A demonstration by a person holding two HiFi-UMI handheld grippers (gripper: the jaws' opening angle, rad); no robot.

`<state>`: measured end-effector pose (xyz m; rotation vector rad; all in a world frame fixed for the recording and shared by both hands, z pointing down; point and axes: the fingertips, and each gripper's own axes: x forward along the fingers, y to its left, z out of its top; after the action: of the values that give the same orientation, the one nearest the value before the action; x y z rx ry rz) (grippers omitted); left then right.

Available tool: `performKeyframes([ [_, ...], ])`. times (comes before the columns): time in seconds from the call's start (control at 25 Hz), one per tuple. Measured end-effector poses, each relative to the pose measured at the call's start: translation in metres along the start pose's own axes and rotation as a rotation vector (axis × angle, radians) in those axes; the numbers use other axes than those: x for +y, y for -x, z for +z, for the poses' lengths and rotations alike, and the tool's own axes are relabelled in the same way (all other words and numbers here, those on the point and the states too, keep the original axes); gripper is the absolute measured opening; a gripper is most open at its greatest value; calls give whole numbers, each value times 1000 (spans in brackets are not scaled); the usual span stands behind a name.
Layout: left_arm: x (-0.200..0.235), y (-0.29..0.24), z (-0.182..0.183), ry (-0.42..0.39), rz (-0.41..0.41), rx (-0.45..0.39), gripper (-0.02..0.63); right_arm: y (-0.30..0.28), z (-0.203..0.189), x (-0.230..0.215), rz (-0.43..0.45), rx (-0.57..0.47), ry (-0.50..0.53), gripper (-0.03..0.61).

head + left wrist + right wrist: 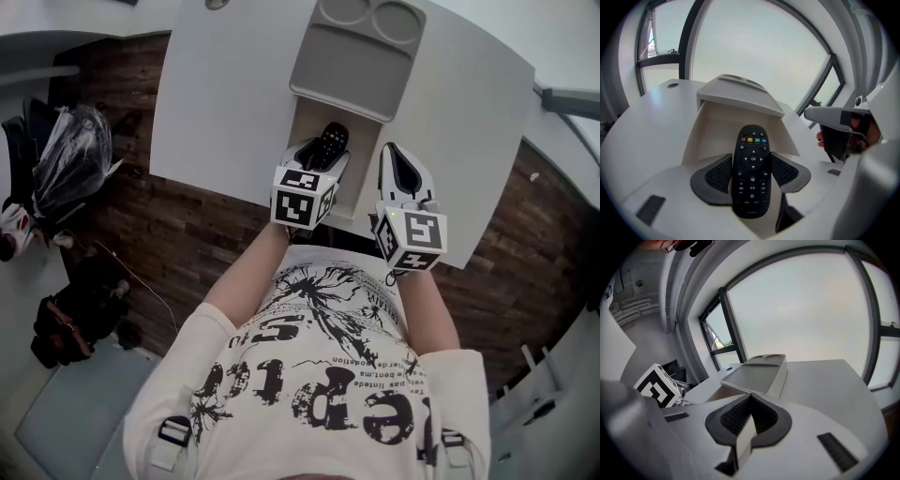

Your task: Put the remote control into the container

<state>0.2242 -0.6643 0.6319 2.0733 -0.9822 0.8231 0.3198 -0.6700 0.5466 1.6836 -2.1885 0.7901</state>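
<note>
A black remote control (330, 142) (751, 171) sticks out forward from my left gripper (322, 157) (751, 174), which is shut on its lower half. It hangs just over the near end of the open white container (305, 116) (715, 136). The container's grey lid (352, 56) (740, 96) (757, 376), with two round hollows, is pushed back over the far part. To the right of the container, my right gripper (399, 174) (749, 416) hovers above the table, shut with nothing between its pads; it also shows at the right edge of the left gripper view (839, 124).
The white table (216, 112) ends just in front of the person's body; the container sits at its near edge. A black plastic bag (70, 150) and other dark items lie on the wooden floor (197, 234) to the left. Large windows stand beyond the table.
</note>
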Motion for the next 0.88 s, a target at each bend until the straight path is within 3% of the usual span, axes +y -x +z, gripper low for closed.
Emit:
performKeyframes([
  [0.2,2,-10,-7,-1,30,51,265,0,2,-7,-4,0,-6,2],
  [0.52,1,-13,-7,-8,111,58,265,1,-1,-15,-3,2,-23,2],
  [0.72,0,-14,-5,38,96,43,265,1,-1,-16,5,7,-25,2],
  [0.88,-1,-16,-7,22,133,63,265,5,3,-14,10,7,-14,2],
])
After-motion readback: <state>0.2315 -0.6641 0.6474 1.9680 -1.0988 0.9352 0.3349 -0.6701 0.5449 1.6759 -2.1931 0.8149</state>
